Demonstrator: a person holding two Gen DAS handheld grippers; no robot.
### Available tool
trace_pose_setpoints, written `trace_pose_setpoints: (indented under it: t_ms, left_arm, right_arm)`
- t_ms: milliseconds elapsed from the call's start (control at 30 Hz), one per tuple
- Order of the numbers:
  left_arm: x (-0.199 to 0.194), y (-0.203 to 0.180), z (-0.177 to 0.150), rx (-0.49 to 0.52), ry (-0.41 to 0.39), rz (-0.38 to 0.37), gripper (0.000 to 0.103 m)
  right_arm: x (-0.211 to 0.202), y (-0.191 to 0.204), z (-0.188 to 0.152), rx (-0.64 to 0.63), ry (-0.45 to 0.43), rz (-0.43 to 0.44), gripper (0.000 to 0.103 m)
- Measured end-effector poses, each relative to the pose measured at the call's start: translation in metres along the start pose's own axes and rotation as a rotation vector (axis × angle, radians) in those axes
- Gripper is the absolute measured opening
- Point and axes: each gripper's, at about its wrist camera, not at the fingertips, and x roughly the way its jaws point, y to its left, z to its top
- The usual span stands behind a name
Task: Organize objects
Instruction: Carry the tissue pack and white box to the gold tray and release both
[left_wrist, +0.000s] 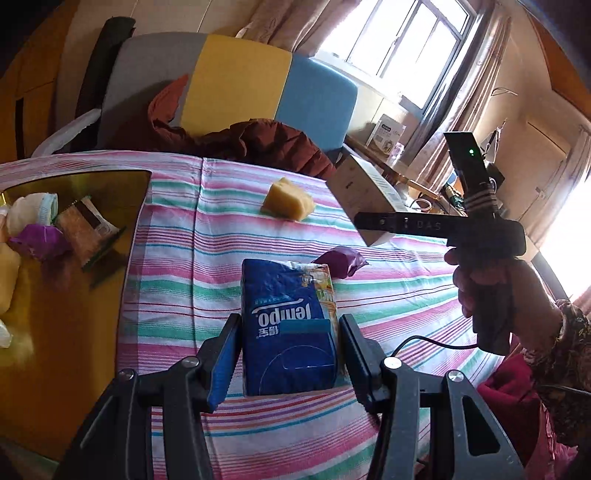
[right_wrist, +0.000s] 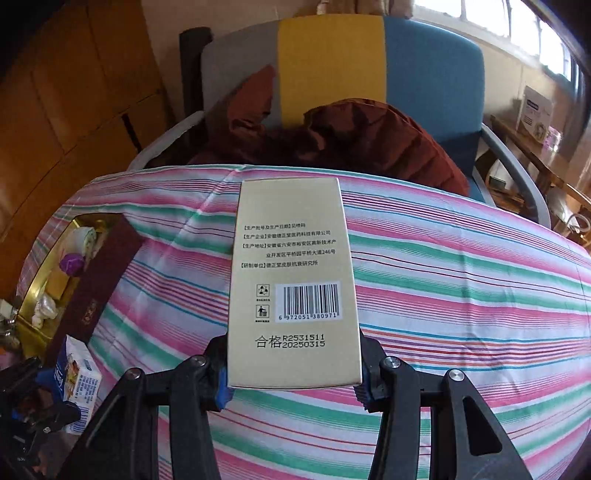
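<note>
Striped cloth covers the surface (right_wrist: 461, 280) under both of your tools, with a colour-block chair beyond its far edge. Your left tool (left_wrist: 290, 349) is clamped on the blue tissue pack (left_wrist: 286, 328), its pads pressing the pack's two sides; your right tool (right_wrist: 293, 371) is clamped on the beige carton (right_wrist: 293, 280), barcode face up, held clear of the cloth. Both things look to be in transit — carrying is the step in hand, I'd judge. The gold-lined box (left_wrist: 74, 177) sits off to the left of your left tool and already holds wrapped snacks and a purple wrapper, so it is the likely destination. Ahead of the tissue pack a purple packet (left_wrist: 343, 260) and, further on, a yellow sponge-like lump (left_wrist: 288, 201) wait on the cloth. Next you would swing each load over the box's rim, lower into a free patch, then part the pads — one tool at a time, to avoid crowding.
</note>
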Motion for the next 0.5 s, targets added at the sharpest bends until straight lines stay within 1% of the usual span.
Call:
trace_pose_setpoints:
  t_ms: [100,233,367,500]
  left_arm:
    - [-0.014,0.011,0.000,-0.020,-0.014,0.000,0.053]
    - [-0.035,0.036,0.000,-0.070,-0.046,0.014,0.053]
    - [-0.048,0.068,0.004,-0.119,-0.072,0.060,0.053]
    - [-0.050,0.108,0.012,-0.202,-0.056,0.111,0.053]
  right_arm:
    - [-0.005,0.039,0.003,-0.021,0.001,0.049,0.050]
    - [-0.006,0.089,0.005,-0.038,0.009,0.112,0.050]
    - [-0.006,0.130,0.006,-0.059,0.011,0.164,0.050]
    - [-0.008,0.165,0.005,-0.098,0.005,0.177,0.050]
